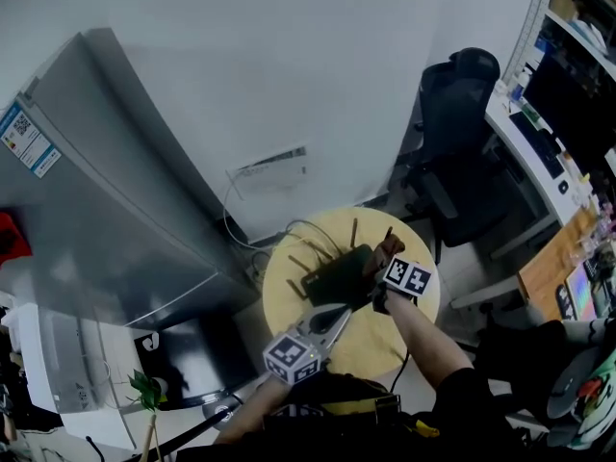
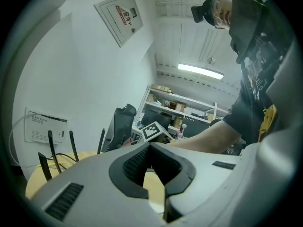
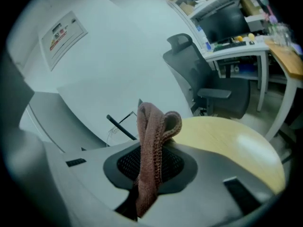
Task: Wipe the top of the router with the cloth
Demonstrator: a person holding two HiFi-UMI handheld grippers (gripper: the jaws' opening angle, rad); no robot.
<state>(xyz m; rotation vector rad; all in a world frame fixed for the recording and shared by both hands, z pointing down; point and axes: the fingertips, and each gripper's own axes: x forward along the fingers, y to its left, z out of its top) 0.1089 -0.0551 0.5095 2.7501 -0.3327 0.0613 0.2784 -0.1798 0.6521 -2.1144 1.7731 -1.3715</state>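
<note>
The right gripper (image 3: 152,151) has its jaws pressed together on a brown knitted cloth (image 3: 152,126). The cloth stands up out of the black pads as a folded loop and hangs down between them toward the camera. Just to the left of those jaws lies the flat black router (image 1: 337,275). In the head view this gripper sits at the router's right edge, with the cloth bunched by the far right corner (whether it touches the casing cannot be made out). Under the gripper and out to its right spreads the round pale yellow wooden table (image 3: 236,145). Further out past the table's far rim, a black office chair (image 3: 199,70) stands beside a white desk (image 3: 234,53).

The left gripper (image 2: 149,144) is closed on nothing. Its pad tips meet, and only a sliver of table shows lower down between the pads. It sits on the near side of the router, tips pointing toward the router's near edge. Ahead and to the left of its jaws rise the router's thin black antennas (image 2: 73,145). Just beyond its tips shows the right gripper's marker cube (image 2: 154,130).
</note>
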